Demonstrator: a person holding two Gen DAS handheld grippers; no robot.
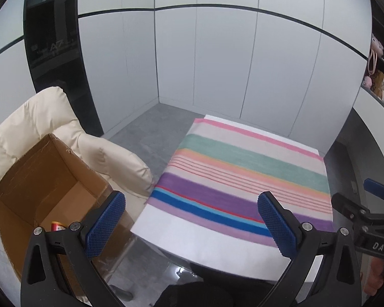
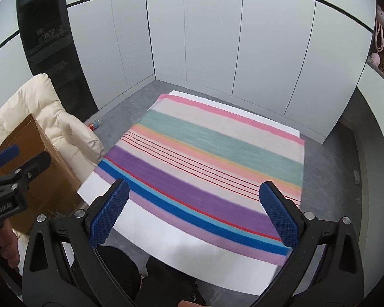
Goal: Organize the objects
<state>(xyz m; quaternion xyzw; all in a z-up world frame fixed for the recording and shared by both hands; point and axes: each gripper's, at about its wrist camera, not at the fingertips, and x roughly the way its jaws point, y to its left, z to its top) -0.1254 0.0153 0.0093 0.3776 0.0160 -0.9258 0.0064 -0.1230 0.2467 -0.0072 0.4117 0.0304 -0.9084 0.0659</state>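
A striped cloth (image 1: 245,176) covers a white table (image 1: 207,240); it also shows in the right wrist view (image 2: 207,163). An open cardboard box (image 1: 38,179) sits on a cream armchair (image 1: 25,117) to the left, with a small red-and-yellow object (image 1: 56,226) on its bottom. My left gripper (image 1: 192,215) is open and empty, above the table's near left edge beside the box. My right gripper (image 2: 194,204) is open and empty over the table's near edge. A small bottle (image 2: 95,124) lies on the floor beyond the armchair (image 2: 51,117).
White cabinet walls (image 2: 217,38) close the back. A dark glass shelf column (image 1: 51,38) stands at the left. Shelves with pink toys (image 1: 376,53) are at the right. Grey floor (image 1: 146,128) lies between armchair and table. The box also shows at the left in the right wrist view (image 2: 51,168).
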